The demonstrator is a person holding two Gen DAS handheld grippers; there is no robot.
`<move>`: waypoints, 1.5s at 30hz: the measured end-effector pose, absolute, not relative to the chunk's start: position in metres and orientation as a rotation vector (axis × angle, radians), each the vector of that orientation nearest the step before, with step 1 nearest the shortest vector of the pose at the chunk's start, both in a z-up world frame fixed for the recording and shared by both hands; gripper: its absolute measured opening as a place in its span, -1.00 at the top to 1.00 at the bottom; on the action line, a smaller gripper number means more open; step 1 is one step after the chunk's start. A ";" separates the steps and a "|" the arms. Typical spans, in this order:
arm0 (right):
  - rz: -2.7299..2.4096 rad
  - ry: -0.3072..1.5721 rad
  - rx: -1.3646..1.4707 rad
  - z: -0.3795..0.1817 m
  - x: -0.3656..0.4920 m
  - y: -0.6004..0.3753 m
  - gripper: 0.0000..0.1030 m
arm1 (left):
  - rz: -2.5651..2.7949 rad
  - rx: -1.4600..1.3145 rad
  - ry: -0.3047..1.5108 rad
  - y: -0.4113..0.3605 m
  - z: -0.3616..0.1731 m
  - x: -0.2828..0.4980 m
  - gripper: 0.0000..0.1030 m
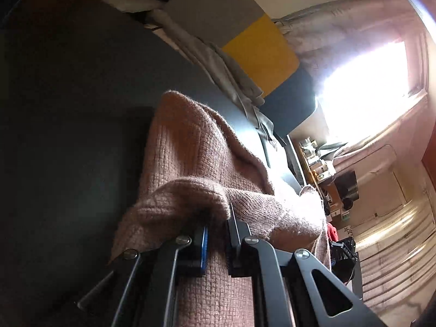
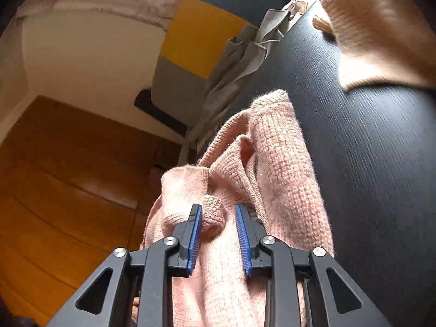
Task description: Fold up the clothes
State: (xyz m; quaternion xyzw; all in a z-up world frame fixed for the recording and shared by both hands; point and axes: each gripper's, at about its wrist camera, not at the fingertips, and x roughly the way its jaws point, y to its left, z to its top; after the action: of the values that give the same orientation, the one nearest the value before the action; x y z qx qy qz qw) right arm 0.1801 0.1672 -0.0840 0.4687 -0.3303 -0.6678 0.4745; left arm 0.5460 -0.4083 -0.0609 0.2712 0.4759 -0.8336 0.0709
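A pink knitted sweater (image 1: 190, 150) lies partly on a dark table (image 1: 68, 95). My left gripper (image 1: 218, 218) is shut on a bunched fold of the sweater, which drapes over the fingers. In the right wrist view the same pink sweater (image 2: 278, 163) hangs over the table's edge. My right gripper (image 2: 218, 212) is shut on a thick fold of it between the blue pads (image 2: 194, 234). The dark table (image 2: 368, 163) runs along the right.
A grey garment (image 1: 218, 65) lies along the table's far edge; it also shows in the right wrist view (image 2: 237, 62). A tan sweater (image 2: 376, 32) lies on the table at the upper right. A grey, yellow and dark panel (image 2: 196, 35) stands beyond. The wooden floor (image 2: 68, 177) is on the left.
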 end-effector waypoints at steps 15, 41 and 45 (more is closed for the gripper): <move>-1.813 0.065 0.925 0.040 0.299 0.154 -1.00 | -2.503 0.903 1.071 -0.367 -0.022 0.613 -0.17; -1.536 0.091 1.318 -0.032 0.236 0.029 -1.00 | -2.915 1.534 -0.077 -0.331 0.002 0.510 -0.51; -1.496 -0.005 1.318 -0.037 0.228 0.037 -1.00 | -2.931 1.527 0.217 -0.348 0.003 0.501 0.20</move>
State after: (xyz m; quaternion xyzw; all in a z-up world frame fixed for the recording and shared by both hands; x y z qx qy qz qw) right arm 0.2275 0.0370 -0.0373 0.5550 -0.0020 -0.6303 0.5429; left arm 0.5010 -0.3483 0.0026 0.4594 0.0653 -0.8817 -0.0852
